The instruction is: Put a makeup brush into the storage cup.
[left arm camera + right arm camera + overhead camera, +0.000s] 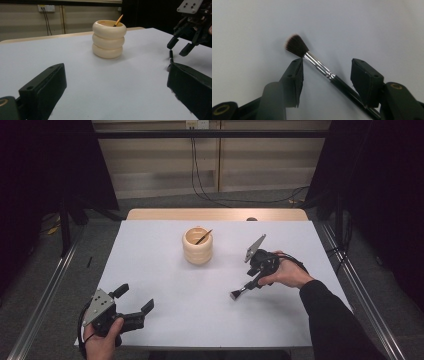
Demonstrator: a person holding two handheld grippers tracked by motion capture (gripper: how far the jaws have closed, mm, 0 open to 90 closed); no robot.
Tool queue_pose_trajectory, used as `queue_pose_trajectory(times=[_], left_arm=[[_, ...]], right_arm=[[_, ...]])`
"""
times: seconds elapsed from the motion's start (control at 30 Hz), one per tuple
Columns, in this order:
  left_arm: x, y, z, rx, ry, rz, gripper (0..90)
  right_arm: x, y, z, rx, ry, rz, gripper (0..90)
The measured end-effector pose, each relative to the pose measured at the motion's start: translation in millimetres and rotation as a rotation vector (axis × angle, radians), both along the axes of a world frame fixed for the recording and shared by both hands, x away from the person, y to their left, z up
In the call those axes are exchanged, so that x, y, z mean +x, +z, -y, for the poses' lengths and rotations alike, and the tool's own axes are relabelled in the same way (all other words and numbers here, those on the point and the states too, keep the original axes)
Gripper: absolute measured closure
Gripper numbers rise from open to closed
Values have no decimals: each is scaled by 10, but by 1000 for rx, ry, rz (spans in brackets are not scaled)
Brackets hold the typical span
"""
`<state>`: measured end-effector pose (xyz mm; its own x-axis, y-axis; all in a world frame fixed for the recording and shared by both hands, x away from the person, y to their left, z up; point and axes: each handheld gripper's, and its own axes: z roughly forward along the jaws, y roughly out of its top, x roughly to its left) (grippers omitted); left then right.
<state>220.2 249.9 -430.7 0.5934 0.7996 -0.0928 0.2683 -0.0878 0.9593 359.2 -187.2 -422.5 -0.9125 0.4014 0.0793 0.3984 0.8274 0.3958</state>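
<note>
The white worktop (165, 310) carried a ribbed cream holder (197, 246). The left hand-held gripper (134, 304) rested released near the front edge. The right hand-held gripper (325, 72) straddled the makeup brush (312, 60), which lay flat, its pads not yet pressing; clamping the handle seemed next.

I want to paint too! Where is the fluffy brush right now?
The brush lies on the white table, on the right side in the high view, between the right gripper's open jaws, nearer the person than the cream cup.
</note>
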Motion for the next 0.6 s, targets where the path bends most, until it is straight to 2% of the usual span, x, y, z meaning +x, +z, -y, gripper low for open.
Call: queue_pose_trajectory(times=[0.1, 0.13, 0.17, 0.3, 0.33, 0.37, 0.53, 0.6], left_arm=[[-1, 3, -4, 7, 4, 5, 23], [-2, 2, 5, -8, 5, 5, 23], [0, 3, -4, 8, 2, 5, 23], [-6, 3, -5, 8, 11, 4, 24], [-4, 1, -9, 9, 4, 5, 24], [-5, 0, -6, 19, 16, 3, 24], [-2, -2, -4, 19, 13, 0, 24], [-1, -2, -7, 18, 16, 0, 23]], right_arm=[[25, 9, 7, -4, 0, -5, 469], [24, 9, -12, -14, 12, -12, 473], [30, 4, -19, -18, 30, -10, 476], [12, -36, -41, -44, 52, -8, 464], [-17, -51, -50, -54, 39, -15, 465], [-11, -70, -50, -54, 71, 2, 465], [-17, -79, -72, -50, 88, 4, 487], [-12, -99, -81, -60, 77, -3, 489]])
